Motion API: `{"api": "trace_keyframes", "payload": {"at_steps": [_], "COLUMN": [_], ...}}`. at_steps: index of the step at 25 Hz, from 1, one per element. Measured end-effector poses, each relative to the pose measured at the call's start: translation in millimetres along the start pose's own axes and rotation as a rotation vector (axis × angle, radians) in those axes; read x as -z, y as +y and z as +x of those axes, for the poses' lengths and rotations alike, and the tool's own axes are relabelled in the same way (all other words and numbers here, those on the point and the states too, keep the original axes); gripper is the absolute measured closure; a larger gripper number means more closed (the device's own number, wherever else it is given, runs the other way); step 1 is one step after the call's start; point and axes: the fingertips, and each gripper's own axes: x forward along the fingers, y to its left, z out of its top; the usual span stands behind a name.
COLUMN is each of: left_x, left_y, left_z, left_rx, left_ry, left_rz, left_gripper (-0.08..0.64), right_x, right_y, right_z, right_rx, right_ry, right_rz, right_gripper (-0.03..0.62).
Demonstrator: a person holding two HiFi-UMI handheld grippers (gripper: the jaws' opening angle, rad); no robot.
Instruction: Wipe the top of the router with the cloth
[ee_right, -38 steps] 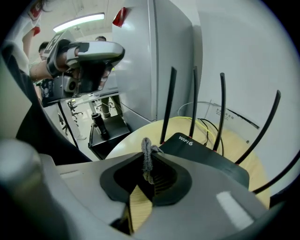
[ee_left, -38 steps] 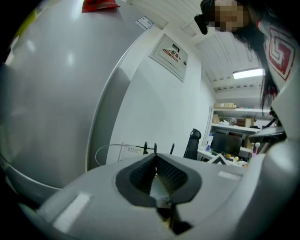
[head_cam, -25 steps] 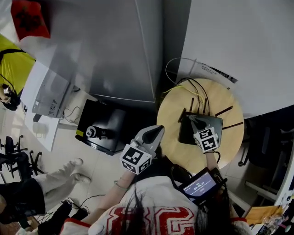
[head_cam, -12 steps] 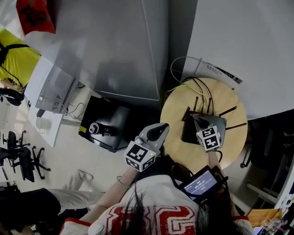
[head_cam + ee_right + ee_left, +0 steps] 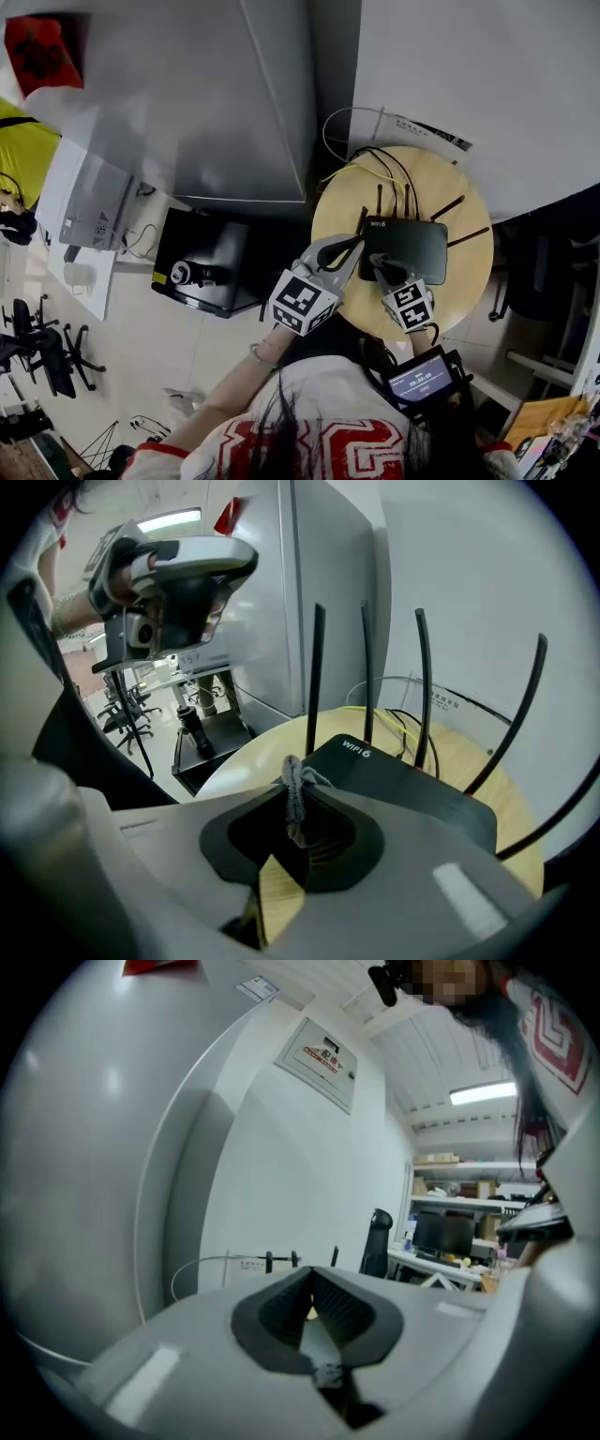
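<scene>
The black router (image 5: 405,248) lies on the round wooden table (image 5: 469,272), its thin antennas (image 5: 315,667) standing upright at the back. My right gripper (image 5: 380,266) is at the router's near left corner, shut on a small bunched grey cloth (image 5: 293,794). In the right gripper view the cloth pokes up between the jaws, just short of the router (image 5: 403,780) top. My left gripper (image 5: 351,247) hovers at the table's left edge beside the router, jaws shut with nothing in them. It also appears in the right gripper view as the left gripper (image 5: 187,574) held high.
Black and yellow cables (image 5: 375,173) trail off the table's back toward the white wall. A tall grey cabinet (image 5: 216,103) stands left of the table, with a black case (image 5: 202,267) on the floor below it. A small screen (image 5: 422,380) sits near my right arm.
My right gripper with the cloth has drawn back from the router's top to its near left corner. The left gripper has moved right, up to the table's edge.
</scene>
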Motion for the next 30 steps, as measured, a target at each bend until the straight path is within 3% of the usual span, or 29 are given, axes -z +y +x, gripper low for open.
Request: {"api": "trace_keyframes", "payload": {"at_steps": [8, 15, 30], "left_x": [1.2, 9.1, 14.6], "left_y": [-12.4, -19.2, -20.6], "left_z": [15.6, 15.4, 12.7], "left_rx": [0.034, 0.046, 0.024], "left_ry": [0.006, 0.022, 0.042], "left_rz": [0.000, -0.008, 0.006], "left_gripper": [0.560, 0.560, 0.560], "right_x": [20.4, 20.7, -15.3], "right_y": [32.2, 31.7, -84.2], "right_z": [-16.9, -17.5, 7.9], "right_rx": [-0.024, -0.026, 0.081], "right_ry": [0.004, 0.002, 0.002], "right_rz": [0.030, 0.031, -0.056], "right_gripper": [0.549, 0.549, 0.549]}}
